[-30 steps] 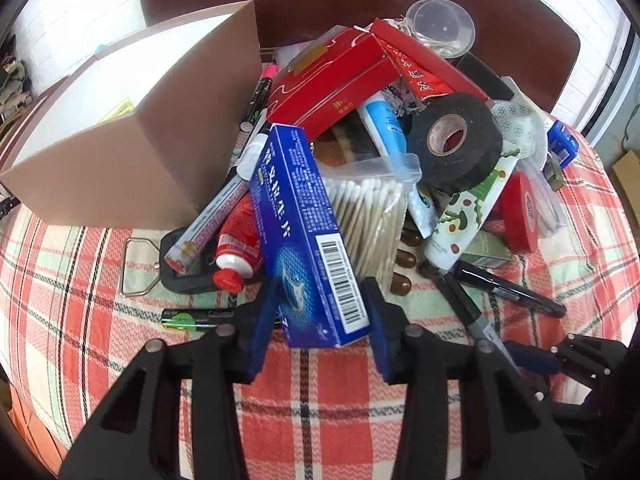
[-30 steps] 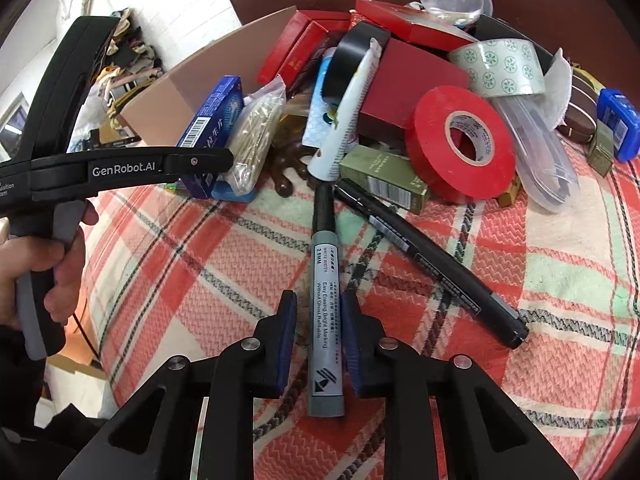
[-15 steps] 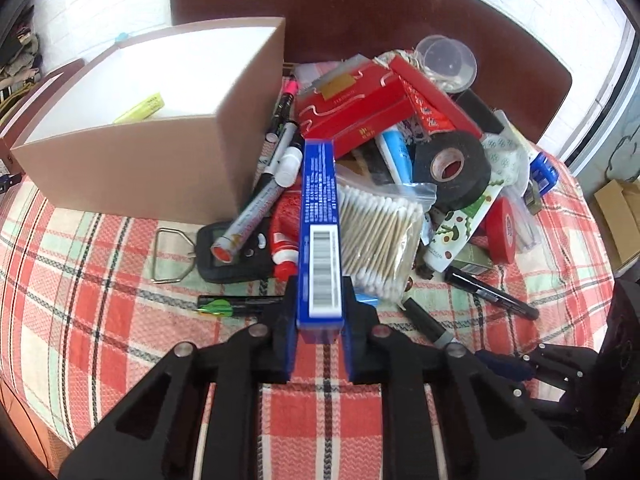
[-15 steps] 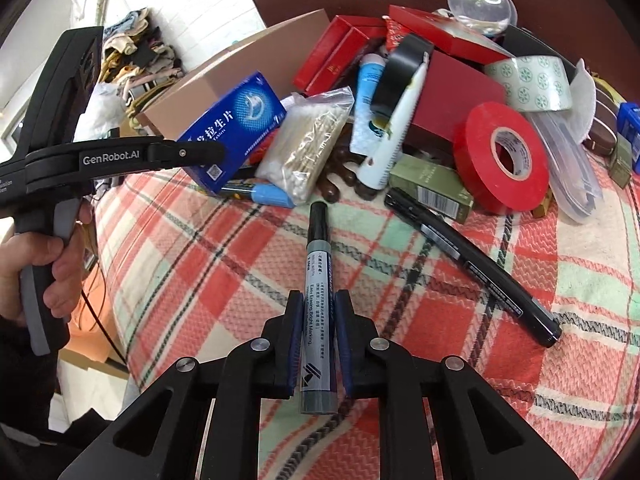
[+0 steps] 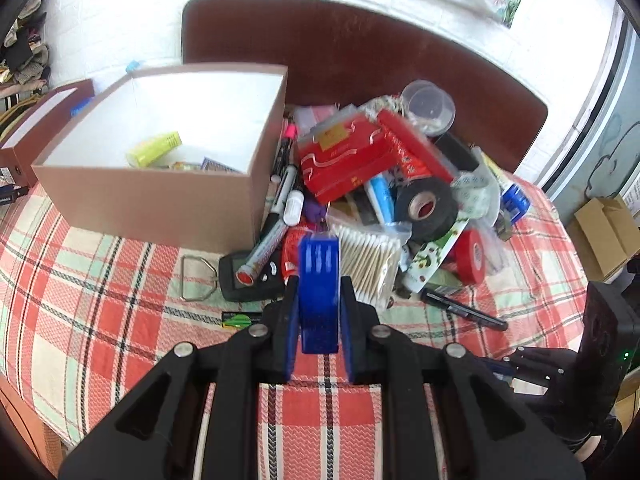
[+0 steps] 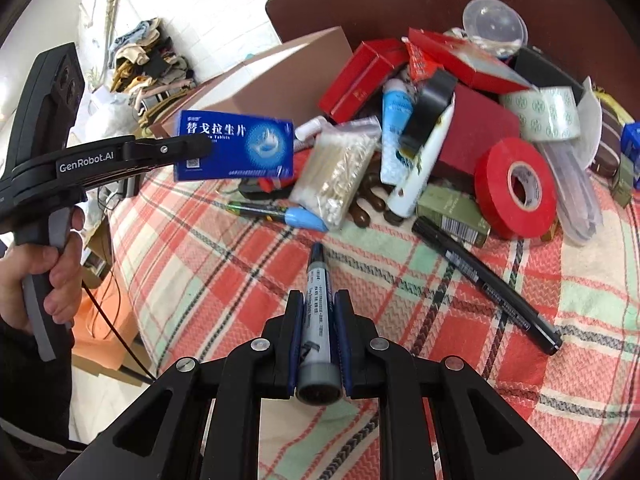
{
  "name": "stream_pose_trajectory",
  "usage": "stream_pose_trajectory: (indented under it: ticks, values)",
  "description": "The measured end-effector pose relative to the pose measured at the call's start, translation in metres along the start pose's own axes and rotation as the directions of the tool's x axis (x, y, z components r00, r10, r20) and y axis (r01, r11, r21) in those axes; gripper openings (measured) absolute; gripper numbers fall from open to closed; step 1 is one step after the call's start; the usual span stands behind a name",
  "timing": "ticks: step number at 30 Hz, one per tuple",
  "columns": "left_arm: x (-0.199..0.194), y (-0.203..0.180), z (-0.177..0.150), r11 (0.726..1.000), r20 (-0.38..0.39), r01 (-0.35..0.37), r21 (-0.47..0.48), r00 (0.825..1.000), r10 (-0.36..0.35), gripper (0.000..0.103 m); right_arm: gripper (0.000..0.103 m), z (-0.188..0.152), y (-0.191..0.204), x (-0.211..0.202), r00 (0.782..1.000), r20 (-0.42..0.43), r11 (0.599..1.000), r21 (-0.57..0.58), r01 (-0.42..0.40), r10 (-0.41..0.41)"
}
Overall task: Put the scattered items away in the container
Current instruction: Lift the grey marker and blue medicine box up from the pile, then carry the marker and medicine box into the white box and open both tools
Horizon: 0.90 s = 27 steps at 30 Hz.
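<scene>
My left gripper [image 5: 319, 300] is shut on a blue tablet box [image 5: 319, 292] and holds it in the air above the checked cloth; the box also shows in the right wrist view [image 6: 236, 150]. My right gripper [image 6: 318, 312] is shut on a grey marker [image 6: 318, 320], lifted off the cloth. The open brown container [image 5: 160, 196] stands at the left, with a yellow highlighter [image 5: 154, 149] and a few small items inside. The pile of scattered items lies to its right: red boxes [image 5: 344, 160], black tape [image 5: 426, 208], red tape [image 6: 516, 188], cotton swabs [image 5: 370, 260].
A black pen [image 6: 484, 284] lies loose on the cloth right of my right gripper. A black device with a wire ring [image 5: 240, 280] and a green pen [image 5: 240, 318] lie in front of the container. A brown chair back [image 5: 360, 48] stands behind the table.
Both grippers have risen with their loads. The blue box has been lifted up out of the pile and turned edge-on. The grey marker has come up off the cloth.
</scene>
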State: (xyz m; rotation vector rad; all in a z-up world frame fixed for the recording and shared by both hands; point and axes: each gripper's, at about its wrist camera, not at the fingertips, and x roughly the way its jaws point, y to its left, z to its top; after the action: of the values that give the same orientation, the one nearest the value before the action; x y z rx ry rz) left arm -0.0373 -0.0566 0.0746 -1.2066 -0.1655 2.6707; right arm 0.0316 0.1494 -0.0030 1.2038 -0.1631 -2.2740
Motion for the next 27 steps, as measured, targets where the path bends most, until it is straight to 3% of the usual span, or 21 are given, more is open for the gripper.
stream_pose_trajectory:
  ticks: [17,27]
  values:
    - [-0.048,0.012,0.014,1.000,0.100,0.020,-0.008,0.995,-0.019,0.017,0.017,0.028,0.032,-0.033,0.996,0.087,0.997,-0.066,0.031,-0.025]
    - [-0.081,0.032,0.050,1.000,0.197,0.006,-0.012,0.980,-0.003,0.017,0.017,0.088,0.062,-0.052,0.982,0.187,0.988,-0.148,0.043,-0.015]
